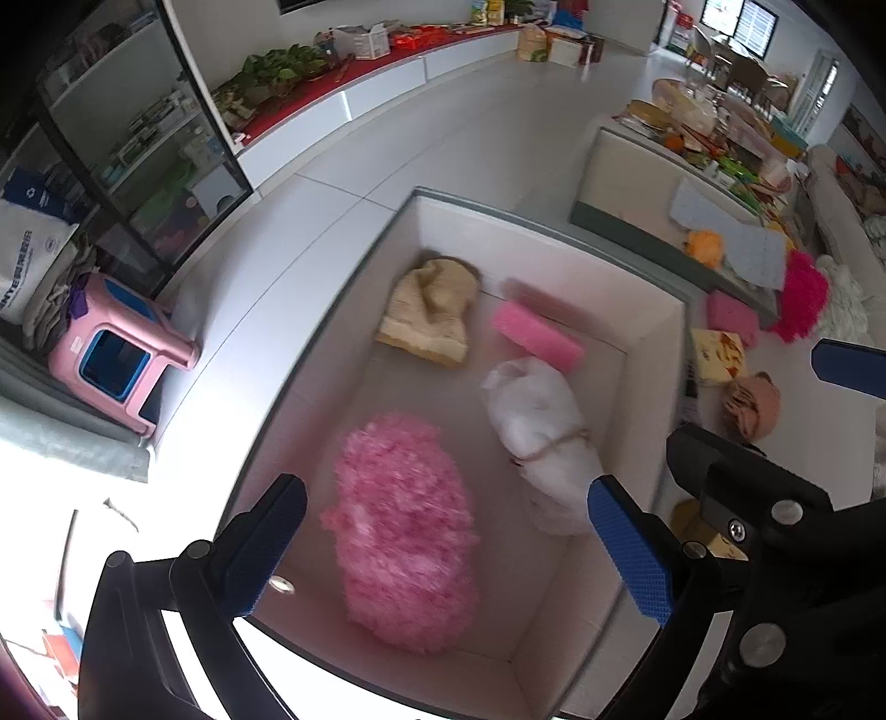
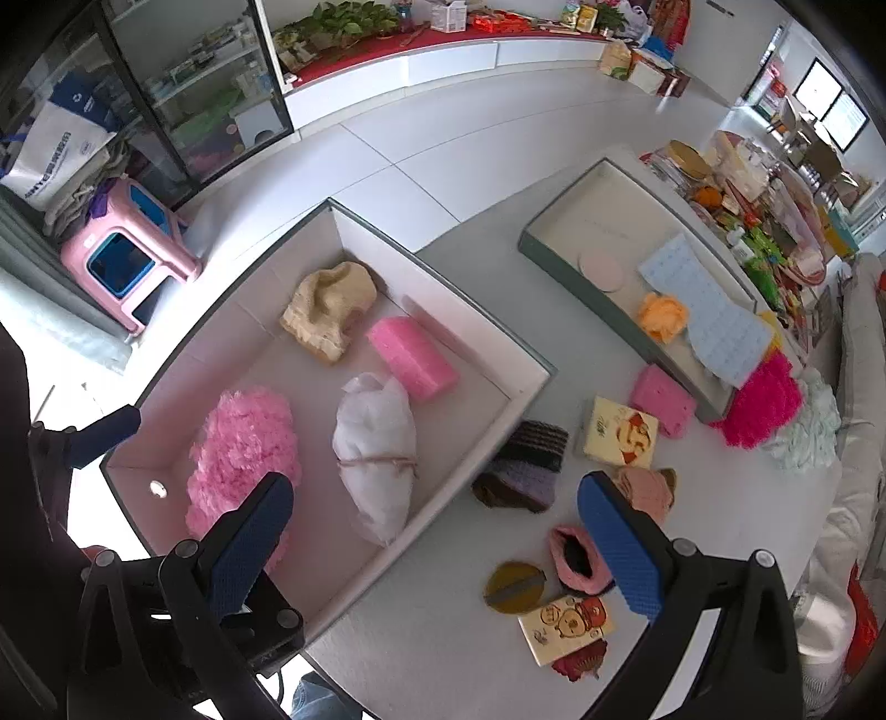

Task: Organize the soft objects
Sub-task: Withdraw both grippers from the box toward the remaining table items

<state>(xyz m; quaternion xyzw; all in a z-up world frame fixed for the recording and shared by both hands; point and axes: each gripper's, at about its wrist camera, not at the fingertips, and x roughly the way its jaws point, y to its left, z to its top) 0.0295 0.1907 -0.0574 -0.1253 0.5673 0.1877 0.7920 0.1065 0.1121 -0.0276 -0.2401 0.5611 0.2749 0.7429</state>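
A white tiled floor (image 2: 443, 133) runs to a long low white cabinet with a red top (image 2: 443, 50) at twelve o'clock; a glass-fronted cabinet (image 2: 183, 94) and pink stool (image 2: 124, 249) stand at ten.

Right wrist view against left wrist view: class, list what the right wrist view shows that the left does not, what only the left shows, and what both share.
Only the right wrist view shows the dark knitted piece beside the white box, the round brown pad and the round pink disc in the grey tray.

Only the left wrist view shows nothing of note.

Both share the fluffy pink item, white tied bundle, pink sponge and beige knit inside the box.
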